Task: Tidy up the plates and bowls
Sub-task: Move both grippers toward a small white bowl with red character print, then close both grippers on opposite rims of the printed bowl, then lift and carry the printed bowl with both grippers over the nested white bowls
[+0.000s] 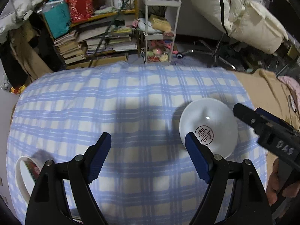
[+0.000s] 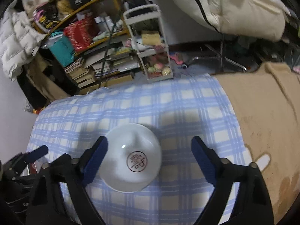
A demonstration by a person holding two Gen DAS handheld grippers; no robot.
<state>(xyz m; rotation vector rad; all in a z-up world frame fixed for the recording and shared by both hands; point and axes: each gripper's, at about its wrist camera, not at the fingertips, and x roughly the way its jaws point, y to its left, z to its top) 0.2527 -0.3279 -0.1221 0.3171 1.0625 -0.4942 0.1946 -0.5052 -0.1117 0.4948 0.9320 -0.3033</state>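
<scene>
White bowl [image 2: 131, 159] sits on the blue checked cloth [image 1: 131, 97], right of centre. We see our right gripper [image 2: 149, 147] spread wide around it, and our left gripper [image 1: 148, 142] released, empty.

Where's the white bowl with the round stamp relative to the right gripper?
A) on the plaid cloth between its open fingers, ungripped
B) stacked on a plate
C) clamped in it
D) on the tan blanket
A: the white bowl sits on the plaid cloth, and the right gripper is open around it.
</scene>
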